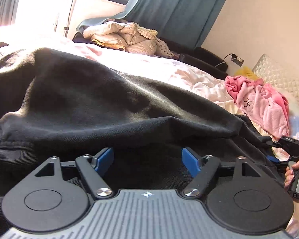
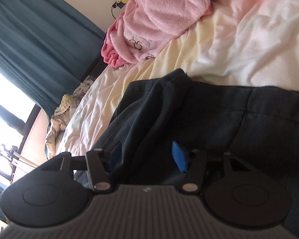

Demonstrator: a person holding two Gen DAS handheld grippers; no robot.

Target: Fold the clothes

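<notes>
One black garment lies heaped across the bed sheet, its long axis running left to right in the left wrist view; which end points where I cannot tell. Two grippers work it: the left gripper is spread wide at its near hem, the right gripper spread around a bunched fold. One pink fleece garment lies beyond.
</notes>
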